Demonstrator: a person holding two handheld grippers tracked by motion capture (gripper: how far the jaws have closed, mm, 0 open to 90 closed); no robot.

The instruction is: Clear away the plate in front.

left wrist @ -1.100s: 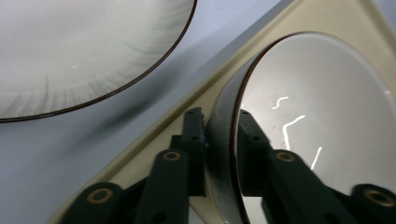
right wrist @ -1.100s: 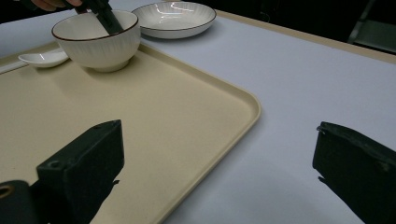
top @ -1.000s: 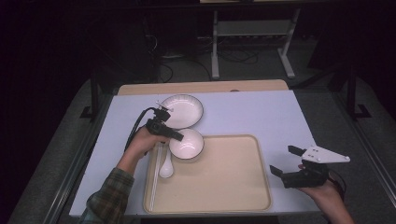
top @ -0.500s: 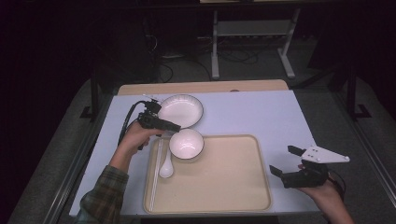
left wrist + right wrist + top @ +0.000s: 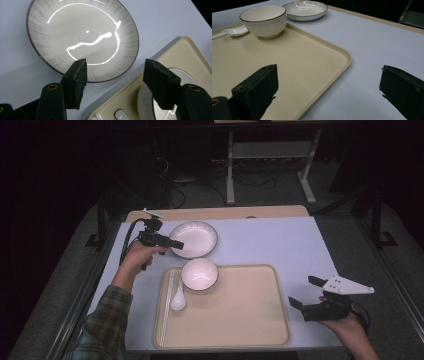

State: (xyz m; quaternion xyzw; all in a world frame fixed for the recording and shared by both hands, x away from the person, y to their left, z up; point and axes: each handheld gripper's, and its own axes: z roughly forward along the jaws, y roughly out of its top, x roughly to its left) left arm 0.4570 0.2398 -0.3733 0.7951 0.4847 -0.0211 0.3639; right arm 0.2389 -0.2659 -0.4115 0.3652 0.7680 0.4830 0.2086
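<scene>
just beyond the left gripper [image 5: 174, 243], under its tips in the left gripper view, lies the white plate [image 5: 82, 37] on the table [image 5: 270, 242]; in the high view the gripper's tip reaches over the plate's near-left rim. its jaws have just been opening and now stand spread, with nothing between them and no pad on the plate. to the gripper's near right, on the back-left corner of the beige tray [image 5: 250, 320], sits the white bowl [image 5: 199, 274], apart from the plate and free of the jaws. nearer to the person than the gripper, just left of the bowl on the tray, lies a white spoon [image 5: 177, 299], with a pair of pale chopsticks [image 5: 167, 305] beside it along the tray's left edge. well off to the right, the right gripper [image 5: 303, 292] hangs over the table just past the tray's right rim, its jaws wide apart and holding nothing, pointing toward the tray.
</scene>
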